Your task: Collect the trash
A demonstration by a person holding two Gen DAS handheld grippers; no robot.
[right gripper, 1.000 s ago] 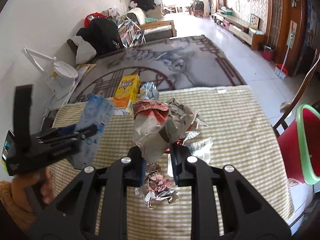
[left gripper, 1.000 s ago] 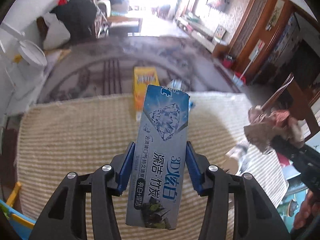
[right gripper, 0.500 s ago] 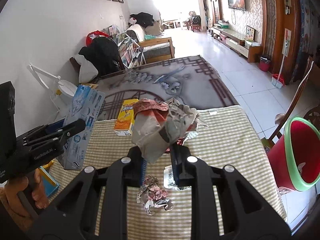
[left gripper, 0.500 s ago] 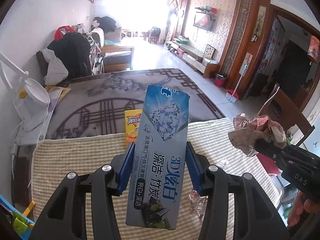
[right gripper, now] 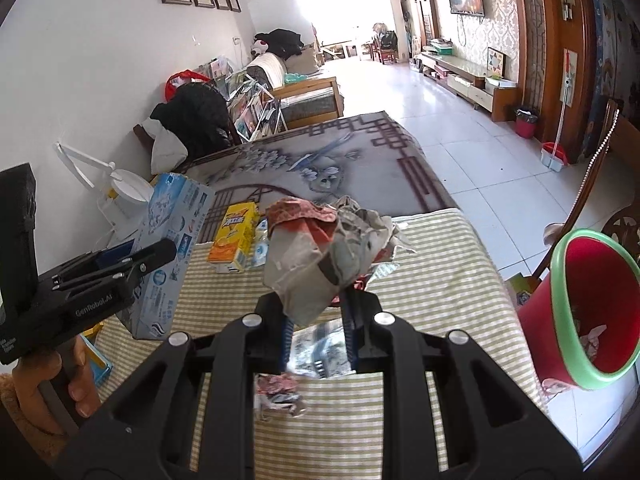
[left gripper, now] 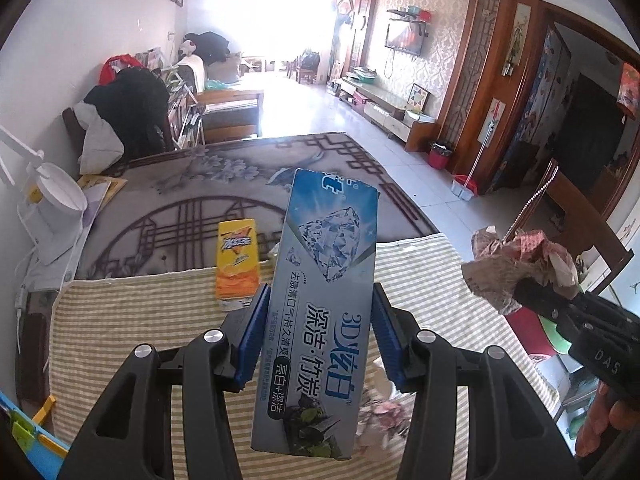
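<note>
My left gripper (left gripper: 318,334) is shut on a long blue toothpaste box (left gripper: 320,300), held up above the striped tablecloth (left gripper: 132,320); the same box (right gripper: 166,248) shows at the left of the right wrist view. My right gripper (right gripper: 318,320) is shut on a crumpled wad of paper (right gripper: 320,252), also lifted off the table; that wad (left gripper: 520,264) appears at the right of the left wrist view. A red bin with a green rim (right gripper: 588,312) stands beside the table's right edge. A small crumpled scrap (right gripper: 280,396) and a shiny wrapper (right gripper: 320,352) lie on the cloth below the right gripper.
A yellow-orange carton (right gripper: 234,236) lies at the table's far edge with a blue-white packet (right gripper: 261,244) beside it. A white desk lamp (right gripper: 120,188) stands at far left. A wooden chair (right gripper: 600,184) is behind the bin. A patterned rug (left gripper: 224,184) covers the floor beyond.
Both grippers have risen with their loads and tilted up, so more of the room shows. The table has dropped lower in both views. The bin has come further into the right wrist view.
</note>
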